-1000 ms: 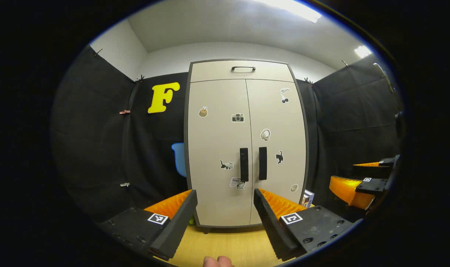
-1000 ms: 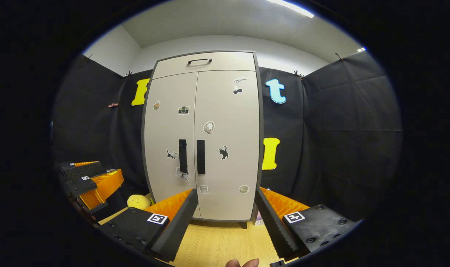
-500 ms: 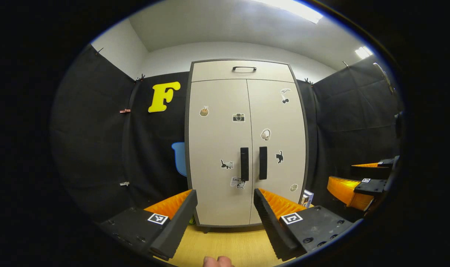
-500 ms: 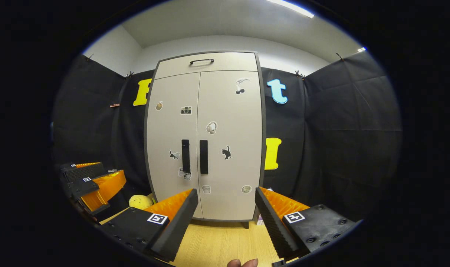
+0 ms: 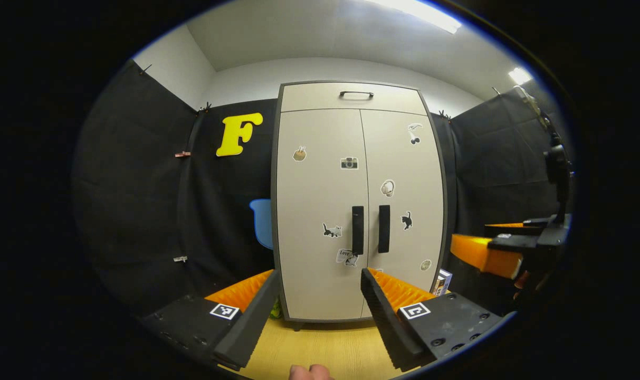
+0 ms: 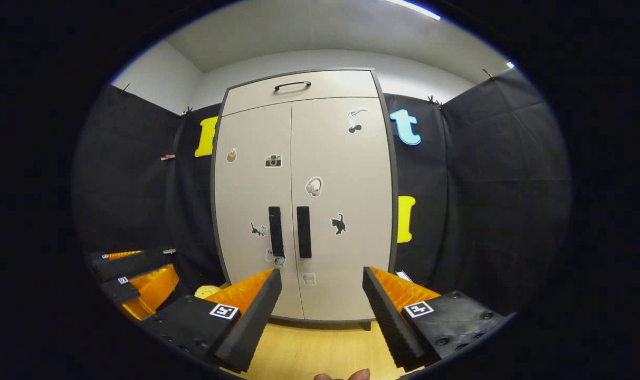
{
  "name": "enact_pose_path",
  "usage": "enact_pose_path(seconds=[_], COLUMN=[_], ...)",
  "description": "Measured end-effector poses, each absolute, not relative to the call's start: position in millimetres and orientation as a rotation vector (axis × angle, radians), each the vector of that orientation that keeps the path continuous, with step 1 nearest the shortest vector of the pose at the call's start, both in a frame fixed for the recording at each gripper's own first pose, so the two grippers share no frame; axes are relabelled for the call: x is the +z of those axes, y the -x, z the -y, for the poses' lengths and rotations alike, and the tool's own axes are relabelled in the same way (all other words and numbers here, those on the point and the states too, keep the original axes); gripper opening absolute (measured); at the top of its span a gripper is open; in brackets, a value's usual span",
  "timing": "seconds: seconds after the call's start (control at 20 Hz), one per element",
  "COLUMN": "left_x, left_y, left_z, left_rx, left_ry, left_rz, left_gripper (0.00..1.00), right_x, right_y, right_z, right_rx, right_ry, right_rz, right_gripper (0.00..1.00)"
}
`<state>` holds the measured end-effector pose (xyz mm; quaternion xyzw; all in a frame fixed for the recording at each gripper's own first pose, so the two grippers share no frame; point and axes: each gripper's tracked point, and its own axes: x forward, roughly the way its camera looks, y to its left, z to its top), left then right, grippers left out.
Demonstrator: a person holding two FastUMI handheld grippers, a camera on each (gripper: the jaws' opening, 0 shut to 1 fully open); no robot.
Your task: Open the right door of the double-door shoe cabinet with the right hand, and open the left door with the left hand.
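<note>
Both grippers have drifted a little closer to the shoe cabinet (image 6: 304,200) and panned, so it sits larger and shifted rightward in each view; in the left gripper view the far-off right gripper (image 5: 502,250) now shows higher and flatter at the edge. Both doors are shut, none of the task done.

Handling, as a guess: rigid flat panels on side hinges, light to swing, maybe a catch to overcome. Best hold is the vertical bar handles by the centre seam. Right handle (image 6: 304,232) is ahead of and above the right gripper (image 6: 320,303), slightly left of its centre line. Left handle (image 5: 357,230) is ahead of and above the left gripper (image 5: 317,306), off to its right.

Both grippers are spread wide, holding and touching nothing, well short of the doors. A handle needs far less opening.
</note>
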<state>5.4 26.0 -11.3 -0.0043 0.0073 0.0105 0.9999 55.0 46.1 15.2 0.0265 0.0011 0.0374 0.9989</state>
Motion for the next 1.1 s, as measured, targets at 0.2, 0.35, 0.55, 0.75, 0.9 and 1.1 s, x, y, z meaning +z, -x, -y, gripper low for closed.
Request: enact_pose_path(seconds=[0.2, 0.35, 0.55, 0.75, 0.9, 1.1], left_x=[-19.2, -25.8, -35.8, -45.6, -52.1, -57.6], left_y=[-14.4, -20.7, -30.2, -37.6, -41.0, -44.7], left_z=[-35.9, -42.7, -52.2, -58.2, -64.6, -73.4], left_rx=[0.031, 0.038, 0.046, 0.051, 0.061, 0.078], left_ry=[0.012, 0.012, 0.005, 0.020, 0.017, 0.034], left_rz=[-0.028, -0.035, -0.049, -0.065, -0.074, -0.082], left_gripper=[0.95, 0.95, 0.95, 0.95, 0.95, 0.95], right_x=[14.6, 12.1, 8.1, 11.6, 2.5, -27.3], right_y=[-102.6, -145.3, -195.1, -237.4, -264.2, -294.4], right_z=[-65.0, -79.4, -88.1, -96.0, -100.5, -111.1], right_rx=[0.092, 0.105, 0.093, 0.079, 0.066, 0.065], right_ry=[-0.061, -0.051, -0.012, -0.049, -0.022, -0.022], right_rz=[-0.003, 0.009, 0.033, 0.054, 0.036, -0.033], right_gripper=[0.98, 0.97, 0.97, 0.97, 0.95, 0.77])
